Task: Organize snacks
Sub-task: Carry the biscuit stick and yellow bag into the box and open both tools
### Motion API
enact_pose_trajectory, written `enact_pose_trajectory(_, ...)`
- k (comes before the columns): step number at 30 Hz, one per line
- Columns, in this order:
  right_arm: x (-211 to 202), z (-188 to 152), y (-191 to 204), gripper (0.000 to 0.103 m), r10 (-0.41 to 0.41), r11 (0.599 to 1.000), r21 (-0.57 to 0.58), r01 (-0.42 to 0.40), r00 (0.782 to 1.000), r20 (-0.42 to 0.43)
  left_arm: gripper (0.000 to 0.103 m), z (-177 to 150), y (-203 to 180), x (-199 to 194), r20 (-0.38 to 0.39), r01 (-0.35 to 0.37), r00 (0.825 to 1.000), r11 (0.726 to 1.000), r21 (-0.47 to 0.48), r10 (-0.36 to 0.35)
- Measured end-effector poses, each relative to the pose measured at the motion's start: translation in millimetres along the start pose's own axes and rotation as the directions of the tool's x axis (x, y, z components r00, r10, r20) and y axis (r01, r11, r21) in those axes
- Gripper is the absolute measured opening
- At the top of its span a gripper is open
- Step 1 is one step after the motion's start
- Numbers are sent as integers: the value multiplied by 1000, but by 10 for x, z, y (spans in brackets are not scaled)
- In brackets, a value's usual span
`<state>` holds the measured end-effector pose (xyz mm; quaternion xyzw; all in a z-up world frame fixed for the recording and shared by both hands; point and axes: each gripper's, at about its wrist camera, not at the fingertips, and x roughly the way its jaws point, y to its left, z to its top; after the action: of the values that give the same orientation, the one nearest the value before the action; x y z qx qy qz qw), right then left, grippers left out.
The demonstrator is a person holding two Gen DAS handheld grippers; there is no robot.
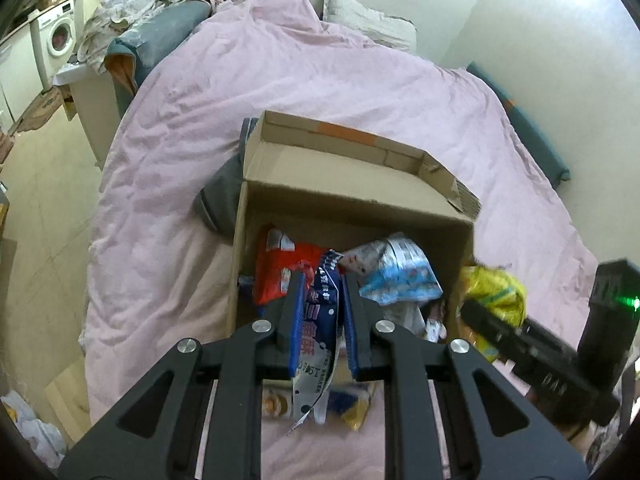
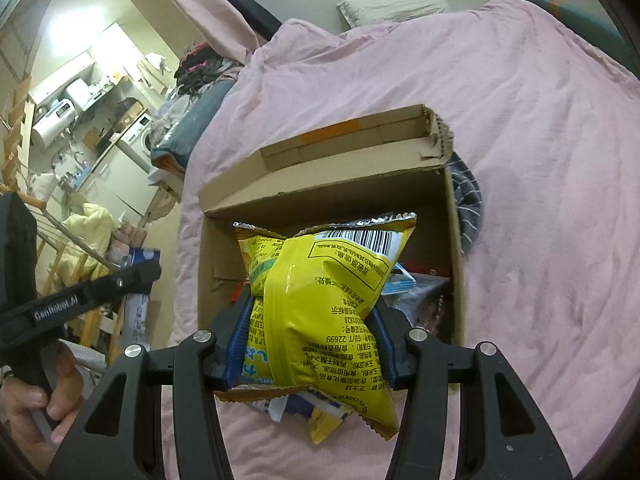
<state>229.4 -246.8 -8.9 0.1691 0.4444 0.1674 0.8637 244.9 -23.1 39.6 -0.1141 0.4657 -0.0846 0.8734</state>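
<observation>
Two grippers over box (image 1: 400,204) | left (image 1: 322,296) clamps blue packet (image 1: 320,320) | right (image 2: 308,312) clamps yellow bag (image 2: 320,312)

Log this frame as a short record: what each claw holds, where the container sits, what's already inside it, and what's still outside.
left claw: shut on blue-and-white snack packet, over the near edge of the box
right claw: shut on yellow chip bag, held above the box opening
container: open cardboard box on pink bedspread
inside box: red snack bag, light blue snack bag
outside box: a few small packets on the bedspread at the near side, largely hidden
beside box: grey garment
</observation>
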Motion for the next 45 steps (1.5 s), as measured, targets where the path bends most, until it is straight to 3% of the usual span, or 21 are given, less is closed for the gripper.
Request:
enact_pose_trajectory(2, 80, -42, -42, 54, 0, 1000, -1, 0, 1000, 0, 15, 11, -1, 34, 65, -39, 997, 999, 12, 38)
enact_pose_trajectory(4, 166, -77, -93, 54, -21, 1000, -7, 21, 1000, -1, 15, -2, 3, 91, 82, -39, 996, 999, 19, 37)
enact_pose_trajectory(10, 336, -133, -114, 54, -20, 999, -31, 20, 1000, -24, 15, -47, 37, 445, 24, -11, 1000, 1000, -6, 11)
enact_pose_trajectory(14, 413, -146, -103, 55, -58, 996, -66, 56, 998, -28, 15, -110, -26, 552, 17, -35, 999, 999, 31, 35)
enact_pose_trajectory(21, 672, -188, -208, 55, -101, 994, -46, 96, 988, -120, 15, -157, -80, 623, 7, -45, 999, 997, 63, 44)
enact_pose_trajectory(25, 894, -270, -298, 54, -134, 991, -33, 130, 969, -209, 15, -198, -50, 700, -25, -50, 998, 997, 61, 51)
enact_pose_trajectory(28, 926, -276, -283, 54, -153, 988, -53, 145, 965, -215, 15, -230, -28, 753, -44, -50, 998, 996, 69, 53)
enact_pose_trajectory(36, 867, -247, -306, 57, -118, 993, -13, 118, 973, -199, 15, -270, 12, 770, -52, -55, 997, 996, 69, 59)
enact_pose_trajectory(40, 768, -220, -325, 62, -58, 998, 21, 63, 978, -199, 15, -278, 19, 744, -38, -56, 998, 996, 70, 58)
enact_pose_trajectory(45, 713, -213, -349, 69, -40, 998, 46, 50, 981, -192, 15, -286, 22, 728, -40, -53, 998, 995, 79, 56)
